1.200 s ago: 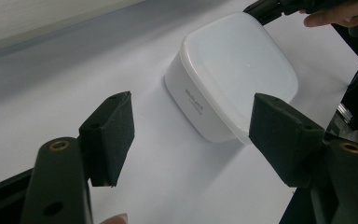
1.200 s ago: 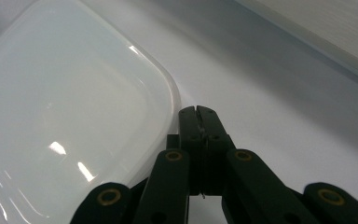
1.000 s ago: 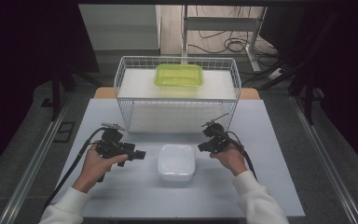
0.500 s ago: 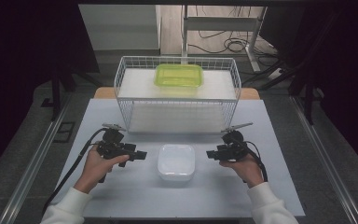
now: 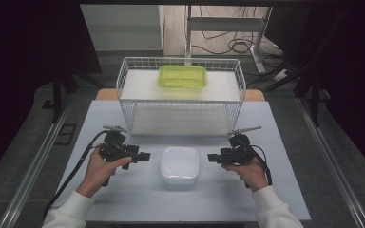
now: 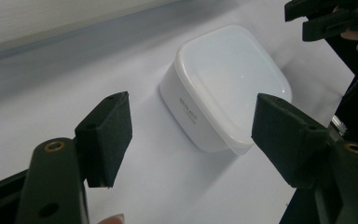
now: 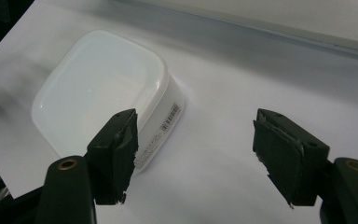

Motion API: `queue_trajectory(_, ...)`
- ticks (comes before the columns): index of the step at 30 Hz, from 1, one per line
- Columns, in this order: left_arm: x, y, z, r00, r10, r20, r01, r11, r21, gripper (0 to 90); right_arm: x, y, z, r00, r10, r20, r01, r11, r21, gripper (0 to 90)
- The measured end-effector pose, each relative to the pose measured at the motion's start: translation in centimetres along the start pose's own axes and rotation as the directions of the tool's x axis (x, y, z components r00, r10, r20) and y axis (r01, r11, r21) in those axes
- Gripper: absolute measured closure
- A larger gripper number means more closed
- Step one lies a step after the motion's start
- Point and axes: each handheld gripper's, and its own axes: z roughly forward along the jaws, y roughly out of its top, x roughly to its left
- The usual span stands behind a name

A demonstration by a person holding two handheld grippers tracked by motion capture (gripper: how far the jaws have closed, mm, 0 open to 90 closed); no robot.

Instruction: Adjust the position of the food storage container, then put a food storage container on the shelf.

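White lidded plastic container (image 5: 179, 164) looks light, stiff and slick; I'd pinch its side walls below the lid. My left gripper (image 5: 142, 156) and right gripper (image 5: 211, 157) both gape, empty.

A white square container (image 5: 179, 164) with rounded corners sits flat on the table (image 5: 285, 190), lid on. It lies near the front (a barcode label on one side).
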Motion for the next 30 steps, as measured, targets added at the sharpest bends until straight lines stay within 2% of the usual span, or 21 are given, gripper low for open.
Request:
queue_trajectory(8,-0.4,-0.2,0.5,0.9999,-0.016,0.007,0.016,0.9999,0.001,25.5,0.3,0.1,0.3,0.9994,0.003,-0.034,-0.003,1.000,-0.012,30.8)
queue_trajectory(13,-0.5,-0.4,1.3,0.9988,-0.047,0.016,0.046,0.9989,0.005,25.3,1.0,0.3,0.9,0.9981,-0.012,-0.061,0.011,1.000,-0.011,33.0)
queue_trajectory(18,-0.4,-0.4,2.6,0.9945,-0.086,0.060,0.085,0.9962,0.020,25.4,1.5,0.3,1.7,0.9967,-0.003,-0.081,0.003,1.000,-0.007,34.8)
queue_trajectory(22,-0.3,-0.6,3.3,0.9910,-0.110,0.076,0.107,0.9936,0.034,25.5,1.7,0.2,2.5,0.9953,0.005,-0.096,-0.005,1.000,0.001,36.5)
queue_trajectory(25,0.1,-0.7,3.7,0.9854,-0.141,0.095,0.138,0.9898,0.036,25.9,1.7,0.1,2.9,0.9943,0.021,-0.104,-0.020,1.000,0.005,37.4)
queue_trajectory(26,0.1,-0.7,3.7,0.9854,-0.141,0.095,0.138,0.9898,0.036,26.0,1.7,0.1,2.9,0.9939,0.023,-0.108,-0.023,1.000,0.003,37.7)
queue_trajectory(27,0.3,-0.9,4.1,0.9781,-0.173,0.115,0.170,0.9848,0.034,26.2,1.7,0.1,3.0,0.9927,0.032,-0.117,-0.032,0.999,0.002,37.9)
queue_trajectory(28,0.6,-1.0,4.2,0.9769,-0.175,0.123,0.171,0.9844,0.043,26.4,1.7,0.1,3.1,0.9920,0.036,-0.121,-0.036,0.999,0.001,38.0)
queue_trajectory(30,0.9,-1.1,4.4,0.9701,-0.198,0.140,0.194,0.9800,0.042,26.8,1.7,0.1,3.4,0.9909,0.044,-0.127,-0.044,0.999,-0.002,38.0)
